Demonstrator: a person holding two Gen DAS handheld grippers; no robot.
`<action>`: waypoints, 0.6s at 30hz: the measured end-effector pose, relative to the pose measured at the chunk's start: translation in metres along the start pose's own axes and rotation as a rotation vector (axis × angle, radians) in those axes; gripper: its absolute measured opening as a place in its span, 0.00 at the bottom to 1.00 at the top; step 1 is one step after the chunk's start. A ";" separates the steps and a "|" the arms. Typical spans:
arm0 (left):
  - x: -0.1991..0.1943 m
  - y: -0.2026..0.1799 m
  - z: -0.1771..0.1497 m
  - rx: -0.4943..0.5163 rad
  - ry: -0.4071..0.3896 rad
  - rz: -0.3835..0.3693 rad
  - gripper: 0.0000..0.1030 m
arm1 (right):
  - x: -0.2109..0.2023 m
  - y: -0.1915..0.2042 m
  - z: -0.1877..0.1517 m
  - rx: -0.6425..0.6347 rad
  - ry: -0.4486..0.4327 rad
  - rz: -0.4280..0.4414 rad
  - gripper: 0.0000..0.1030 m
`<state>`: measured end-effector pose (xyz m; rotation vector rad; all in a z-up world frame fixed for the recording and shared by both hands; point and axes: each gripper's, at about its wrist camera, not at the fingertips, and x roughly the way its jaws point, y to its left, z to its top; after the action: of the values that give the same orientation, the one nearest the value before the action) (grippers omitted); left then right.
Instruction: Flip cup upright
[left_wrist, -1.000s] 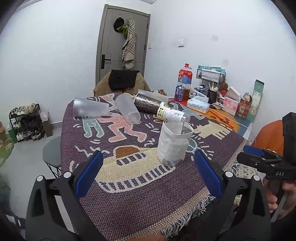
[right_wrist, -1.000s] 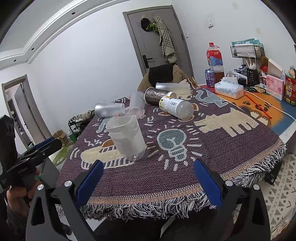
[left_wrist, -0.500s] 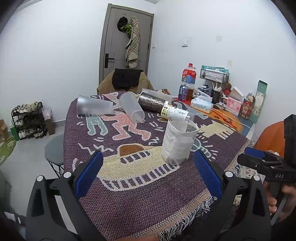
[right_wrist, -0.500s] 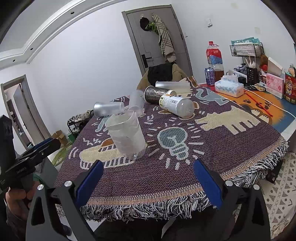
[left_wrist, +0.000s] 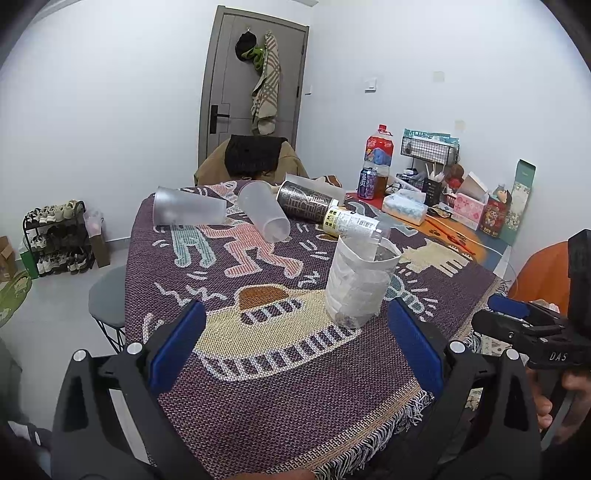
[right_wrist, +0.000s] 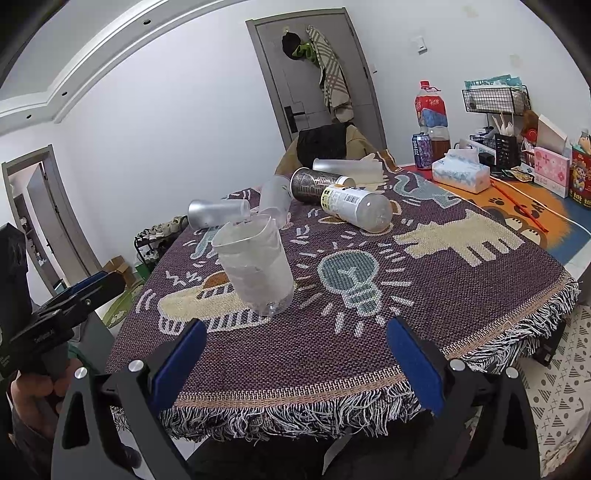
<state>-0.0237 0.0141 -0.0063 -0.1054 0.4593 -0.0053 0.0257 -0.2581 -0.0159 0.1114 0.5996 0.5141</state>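
A clear cup with a white paper lining (left_wrist: 360, 282) stands upright on the patterned cloth; it also shows in the right wrist view (right_wrist: 256, 269). Two frosted cups (left_wrist: 186, 211) (left_wrist: 264, 216) lie on their sides farther back, as do a dark can (left_wrist: 304, 202) and a labelled bottle (left_wrist: 351, 222). My left gripper (left_wrist: 295, 347) is open and empty, held back near the table's front edge. My right gripper (right_wrist: 293, 363) is open and empty, off the table's fringe. Each gripper shows in the other's view (left_wrist: 532, 328) (right_wrist: 70, 306).
The table (right_wrist: 461, 295) carries a tissue box (right_wrist: 460, 173), a red-labelled big bottle (right_wrist: 430, 110), a purple can (right_wrist: 421, 149), a wire rack (right_wrist: 495, 99) and boxes at its far right. A chair with a coat (left_wrist: 255, 158) stands behind; a stool (left_wrist: 107, 299) and shoe rack (left_wrist: 55, 236) stand left.
Both grippers have drawn back slightly from the table; the view has shifted a little. The upright cup and the lying cups have not moved.
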 end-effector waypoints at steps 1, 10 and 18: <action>0.000 0.000 0.000 -0.003 0.001 0.000 0.95 | 0.000 0.000 0.000 -0.001 0.000 0.001 0.93; 0.002 0.004 -0.003 -0.006 0.006 -0.003 0.95 | 0.001 0.002 -0.001 -0.002 0.000 0.001 0.93; 0.003 0.005 -0.003 -0.005 0.006 -0.001 0.95 | 0.001 0.002 -0.001 -0.003 0.000 0.001 0.93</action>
<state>-0.0228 0.0184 -0.0110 -0.1103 0.4654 -0.0056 0.0251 -0.2559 -0.0163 0.1092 0.5987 0.5158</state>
